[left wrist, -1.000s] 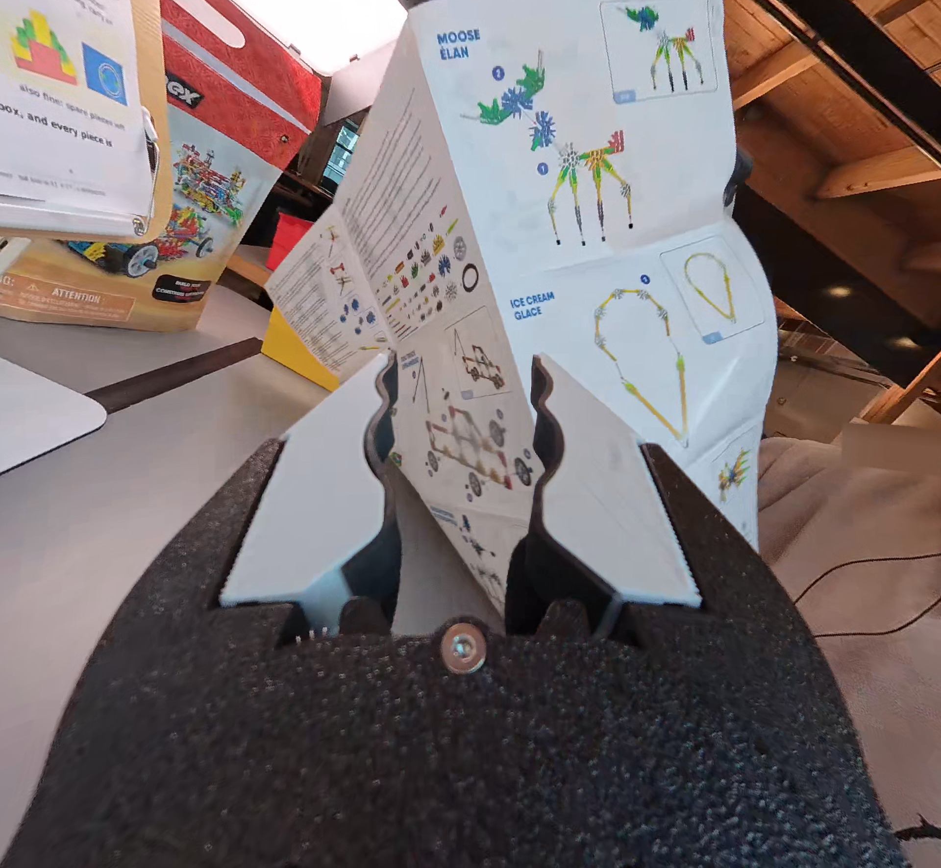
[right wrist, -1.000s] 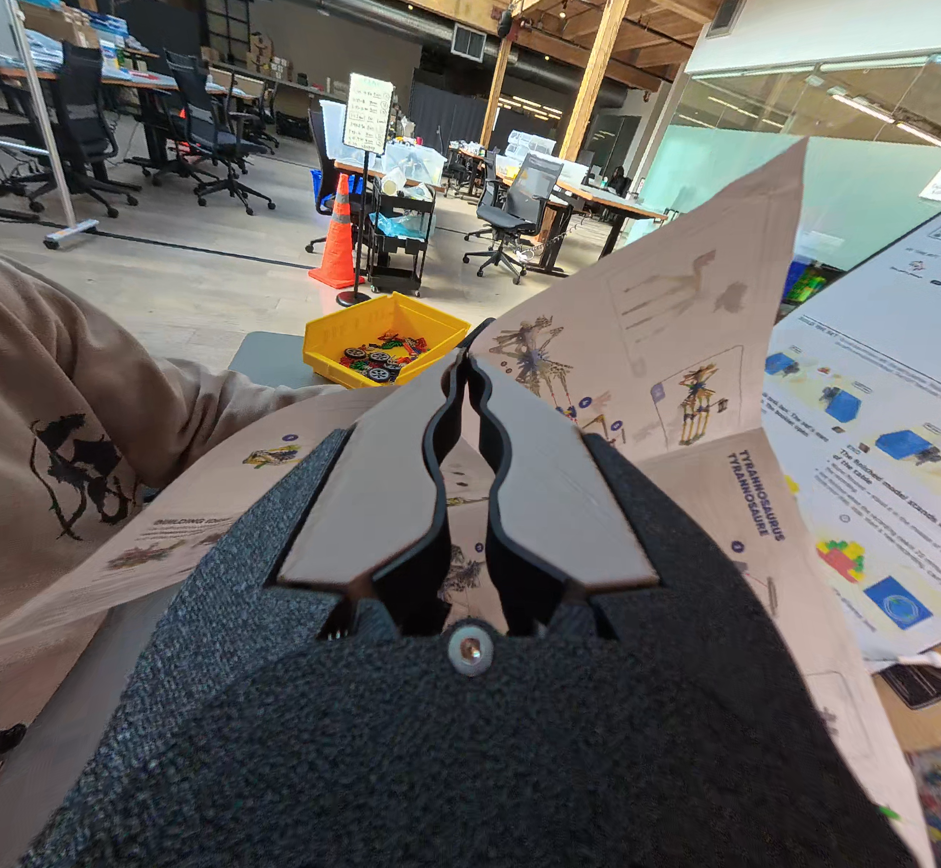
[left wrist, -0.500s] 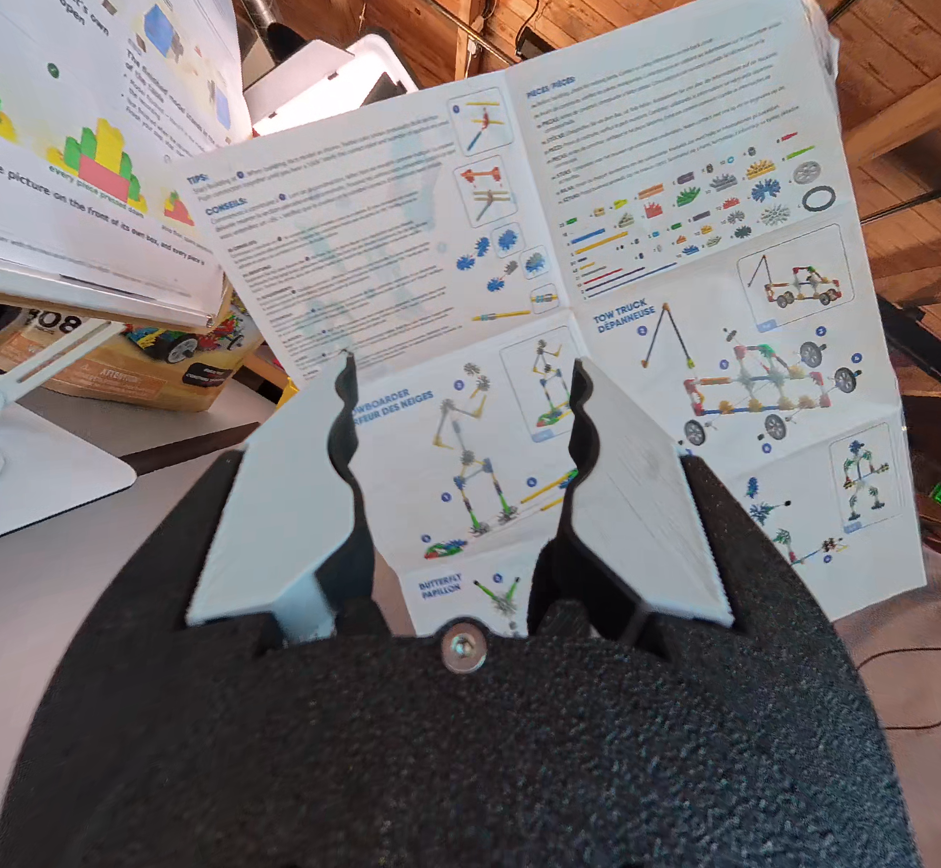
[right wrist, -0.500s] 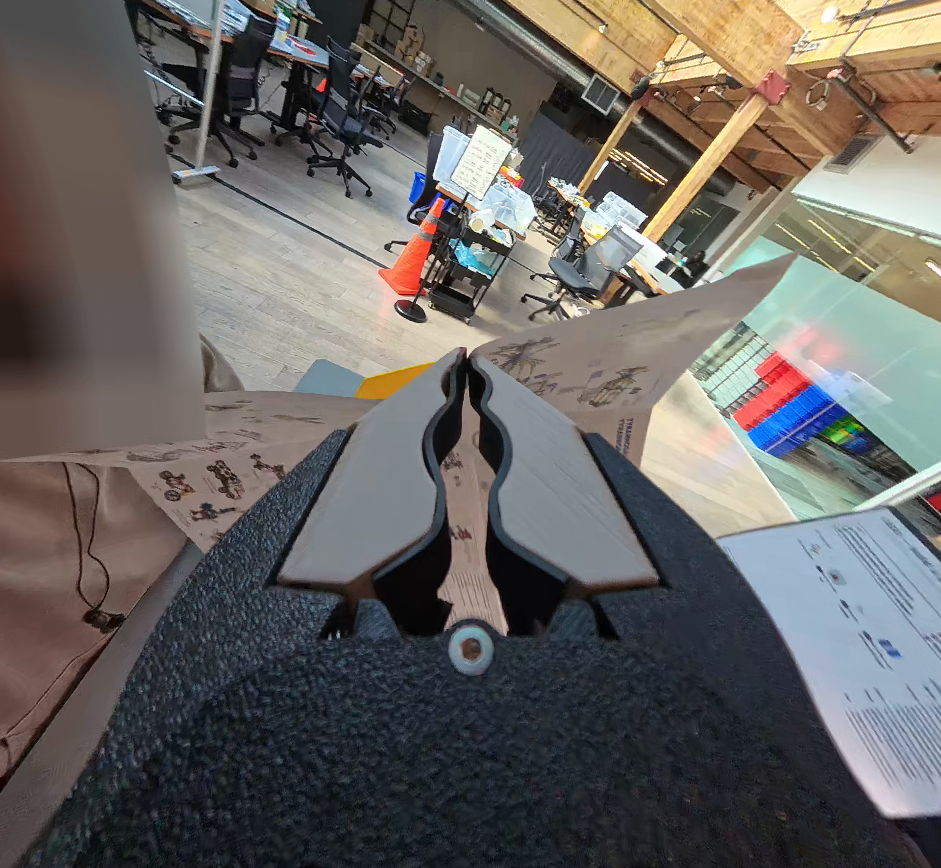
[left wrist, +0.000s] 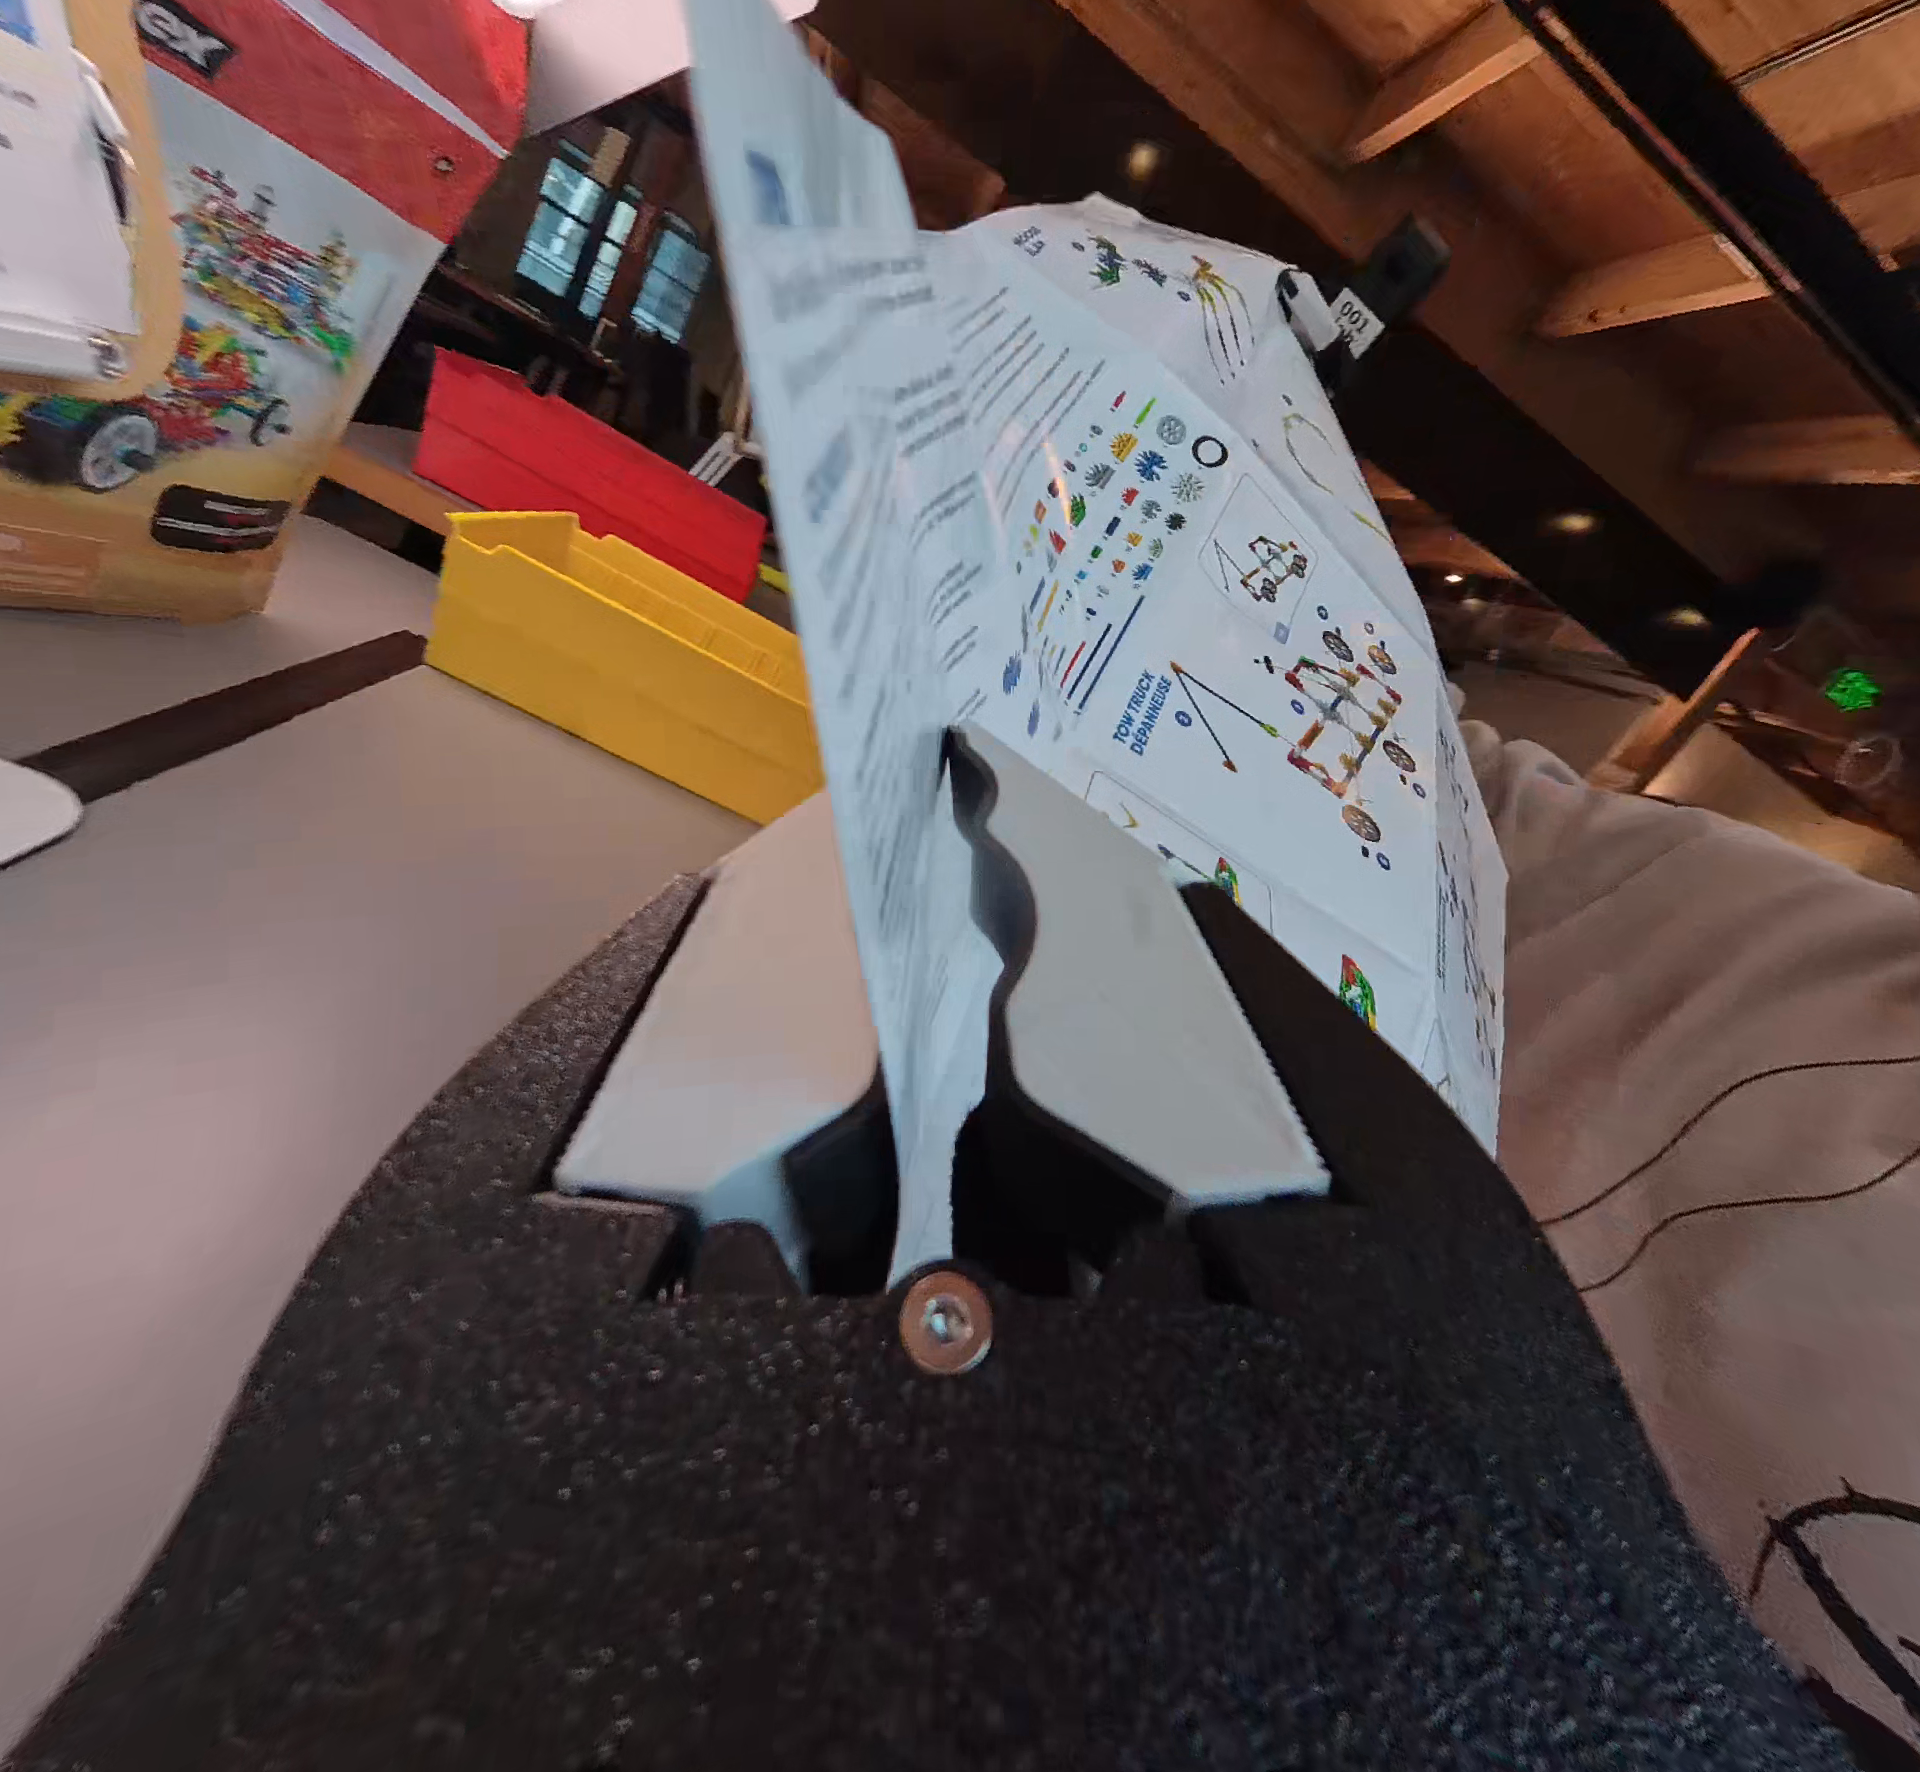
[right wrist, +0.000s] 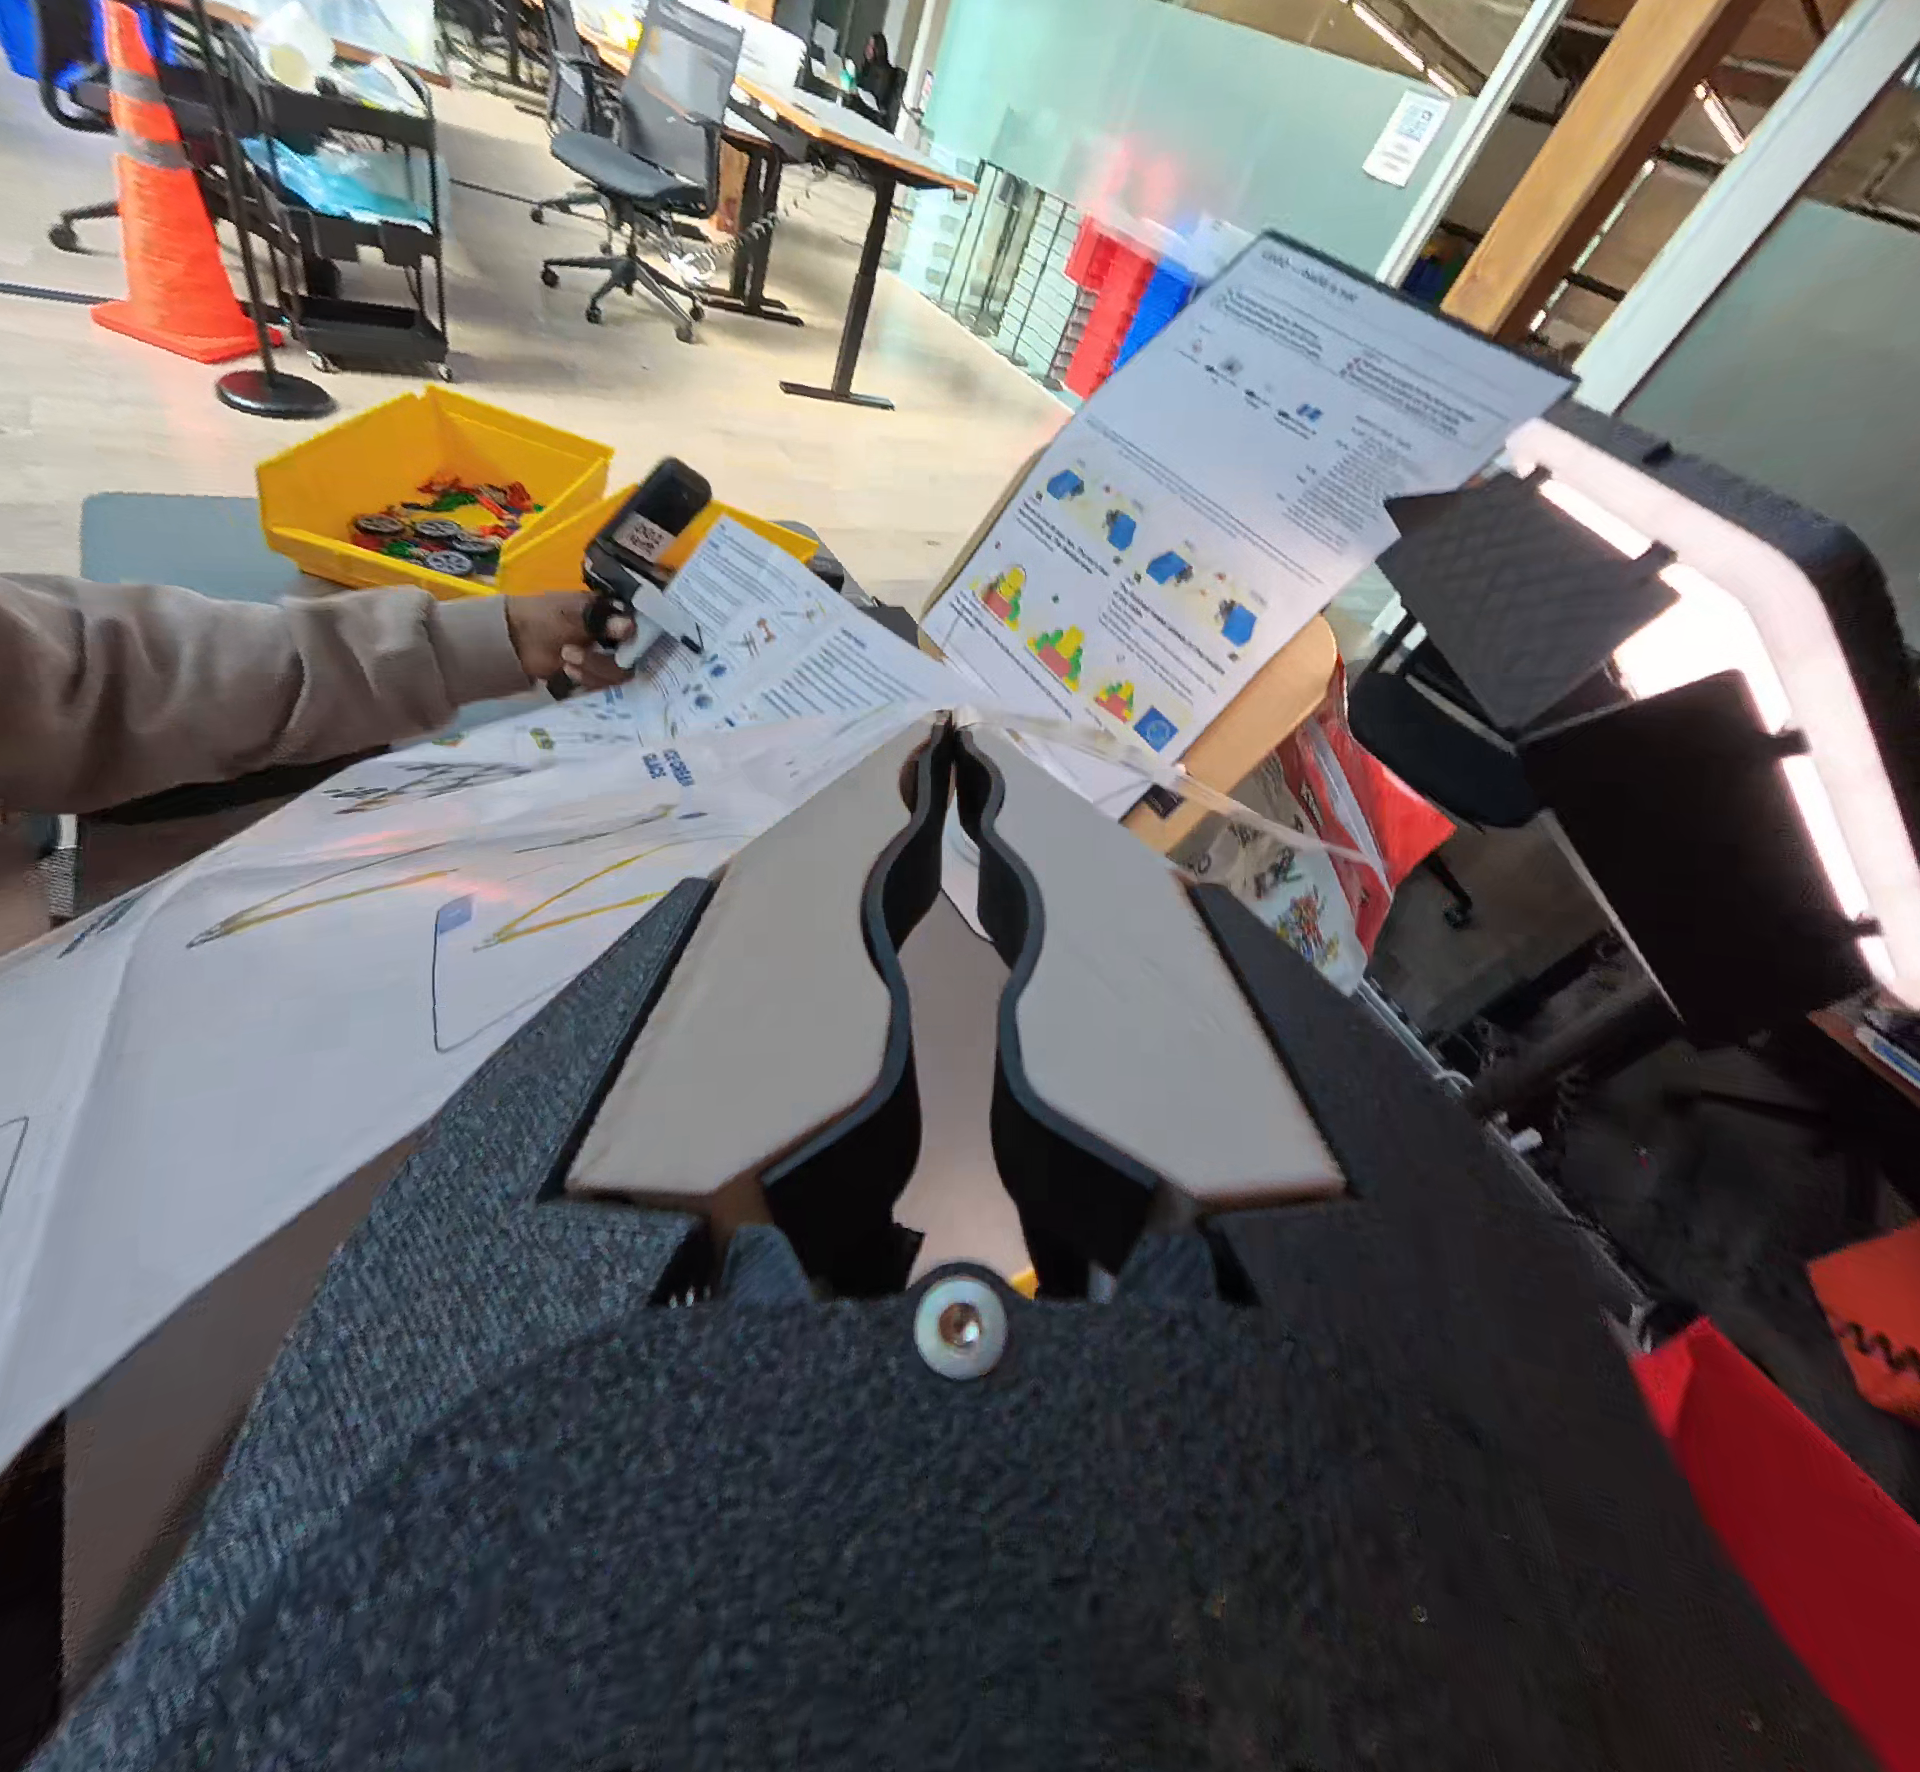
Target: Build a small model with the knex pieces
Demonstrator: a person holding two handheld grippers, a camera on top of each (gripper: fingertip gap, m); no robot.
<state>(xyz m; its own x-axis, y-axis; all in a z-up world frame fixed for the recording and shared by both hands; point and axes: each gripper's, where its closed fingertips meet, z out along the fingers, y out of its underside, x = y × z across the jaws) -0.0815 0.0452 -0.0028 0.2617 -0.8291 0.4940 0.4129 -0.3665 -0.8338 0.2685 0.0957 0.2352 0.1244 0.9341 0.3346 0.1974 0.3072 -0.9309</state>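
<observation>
The jaws of the left gripper [left wrist: 940,766] are closed on the instruction sheet [left wrist: 1174,579], whose lower edge is pinched between the two fingers and runs down to the screw at their base. The sheet is held upright and bent, one panel seen nearly edge-on and blurred, the other turned rightward with coloured diagrams showing.

The jaws of the right gripper [right wrist: 951,735] are drawn together at their tips, with a thin edge of the same sheet [right wrist: 343,901] caught between them. From that grip the paper is spread leftward and away, toward the other gripper, seen farther off in a hand with a beige sleeve [right wrist: 208,673].

A grey surface [left wrist: 312,891] is seen below the left gripper, crossed by a dark seam. A yellow bin [left wrist: 613,642] stands on it, a red bin [left wrist: 582,475] behind that, and a toy box [left wrist: 260,288] with a red top at the left. In the right wrist view the yellow bin [right wrist: 312,486] is seen to hold coloured parts and wheels. A printed page on a board [right wrist: 1226,517] is propped beside a lit panel [right wrist: 1714,631].

Beyond, an open workroom is recorded: wooden ceiling beams [left wrist: 1195,29], desks, office chairs [right wrist: 644,133], an orange cone [right wrist: 166,216] and glass partitions.
</observation>
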